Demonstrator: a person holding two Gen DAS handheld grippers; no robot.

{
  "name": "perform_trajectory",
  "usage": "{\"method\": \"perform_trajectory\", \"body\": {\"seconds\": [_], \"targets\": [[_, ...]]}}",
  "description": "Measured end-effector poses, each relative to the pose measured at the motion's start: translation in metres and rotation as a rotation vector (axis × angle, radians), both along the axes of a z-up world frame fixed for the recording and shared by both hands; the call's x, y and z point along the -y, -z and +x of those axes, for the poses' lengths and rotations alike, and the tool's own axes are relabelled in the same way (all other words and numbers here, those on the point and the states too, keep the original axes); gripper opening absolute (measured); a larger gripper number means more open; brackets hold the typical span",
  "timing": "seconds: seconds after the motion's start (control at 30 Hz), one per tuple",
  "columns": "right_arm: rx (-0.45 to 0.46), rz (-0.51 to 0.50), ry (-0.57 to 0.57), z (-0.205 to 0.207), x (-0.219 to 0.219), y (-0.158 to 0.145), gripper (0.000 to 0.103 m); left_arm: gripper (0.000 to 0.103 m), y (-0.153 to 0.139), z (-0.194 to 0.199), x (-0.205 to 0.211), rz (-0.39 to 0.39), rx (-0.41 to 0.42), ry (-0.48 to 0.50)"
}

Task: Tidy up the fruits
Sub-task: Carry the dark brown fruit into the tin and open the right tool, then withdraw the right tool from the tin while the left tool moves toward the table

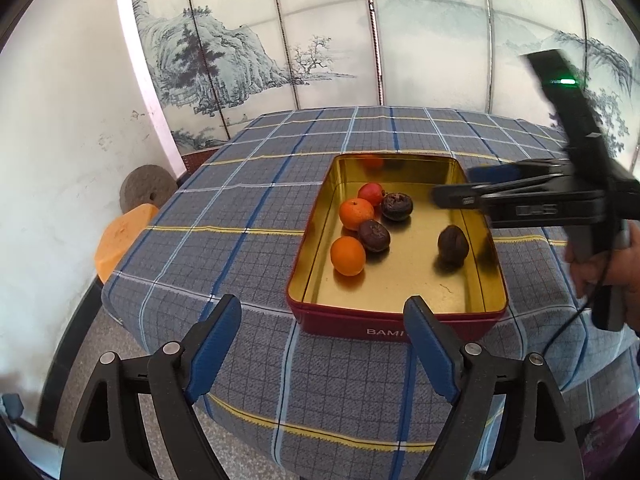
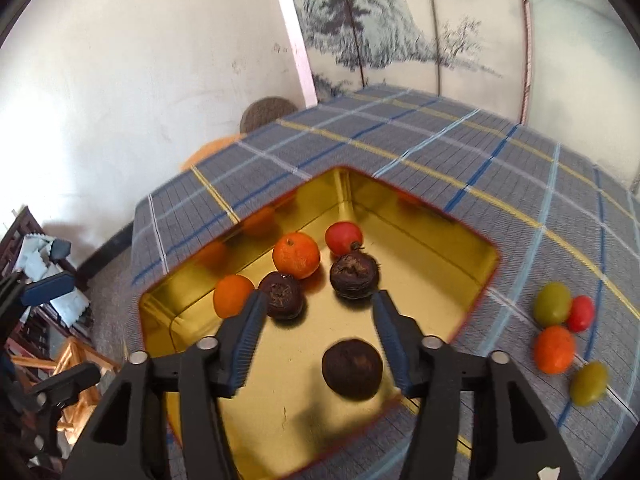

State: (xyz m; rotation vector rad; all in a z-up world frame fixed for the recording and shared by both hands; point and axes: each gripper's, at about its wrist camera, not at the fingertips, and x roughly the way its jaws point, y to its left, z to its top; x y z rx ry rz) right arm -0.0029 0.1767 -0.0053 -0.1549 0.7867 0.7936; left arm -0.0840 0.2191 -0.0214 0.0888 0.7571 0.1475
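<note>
Right gripper (image 2: pixel 316 312) is hanging over the gold tin (image 2: pixel 476 256) with its jaws spread, nothing pinched; a dark brown fruit (image 2: pixel 352 368) sits loose on the tin floor right under them, so I'd guess the drop-off step is basically done. Left gripper (image 1: pixel 322 320) waits wide open and empty at the tin's near edge. Five more fruits are already clustered toward the far left of the tin. Next up is probably the four fruits (image 2: pixel 560 332) on the cloth to the right. Motion blur smears the tin's rim, and the fruits in the walls are just reflections.
</note>
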Motion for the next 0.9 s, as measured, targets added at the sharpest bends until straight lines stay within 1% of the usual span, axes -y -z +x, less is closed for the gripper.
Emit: {"method": "perform_trajectory", "body": {"seconds": [0.03,0.07,0.1,0.17,0.23,0.27,0.3,0.37,0.43,0.5,0.53,0.57,0.63,0.7,0.8,0.83,0.9], "targets": [[0.017,0.007,0.014,-0.004,0.008,-0.003,0.073,0.084,0.000,0.000,0.002,0.004,-0.005,0.006],[0.040,0.015,0.037,-0.010,0.023,-0.007,0.080,0.084,0.000,0.000,0.004,0.010,-0.008,0.012],[0.057,0.013,0.058,-0.014,0.034,-0.008,0.082,0.084,0.000,0.000,0.006,0.016,-0.008,0.018],[0.082,-0.008,0.130,-0.021,0.065,-0.008,0.094,0.084,-0.001,0.000,0.013,0.027,-0.008,0.036],[0.078,-0.007,0.173,-0.022,0.093,-0.007,0.098,0.084,-0.002,0.001,0.019,0.037,-0.008,0.051],[0.067,-0.004,0.200,-0.022,0.116,-0.005,0.100,0.084,-0.003,0.001,0.024,0.041,-0.008,0.062],[0.064,-0.014,0.224,-0.022,0.129,-0.002,0.100,0.084,-0.004,0.002,0.028,0.044,-0.008,0.073],[0.068,-0.083,0.308,-0.021,0.164,0.005,0.101,0.084,-0.005,0.004,0.037,0.047,-0.008,0.097],[0.072,-0.126,0.369,-0.018,0.190,0.011,0.101,0.084,-0.006,0.006,0.045,0.042,-0.009,0.128],[0.064,-0.139,0.459,-0.012,0.227,0.019,0.101,0.084,-0.008,0.010,0.057,0.027,-0.007,0.171],[0.061,-0.140,0.487,-0.010,0.238,0.022,0.102,0.084,-0.010,0.012,0.063,0.021,-0.004,0.192],[0.052,-0.150,0.550,-0.005,0.258,0.026,0.102,0.084,-0.012,0.016,0.071,0.014,0.000,0.218],[0.031,-0.159,0.622,0.003,0.281,0.032,0.102,0.084,-0.015,0.024,0.083,-0.002,-0.002,0.257],[-0.006,-0.149,0.695,0.012,0.306,0.039,0.102,0.084,-0.018,0.038,0.097,-0.037,-0.021,0.307],[-0.045,-0.162,0.767,0.020,0.333,0.047,0.102,0.084,-0.023,0.063,0.118,-0.081,-0.047,0.367],[-0.051,-0.169,0.772,0.022,0.338,0.049,0.102,0.084,-0.024,0.073,0.126,-0.091,-0.057,0.380],[-0.097,-0.185,0.772,0.028,0.348,0.056,0.102,0.084,-0.025,0.091,0.139,-0.108,-0.074,0.397]]}}
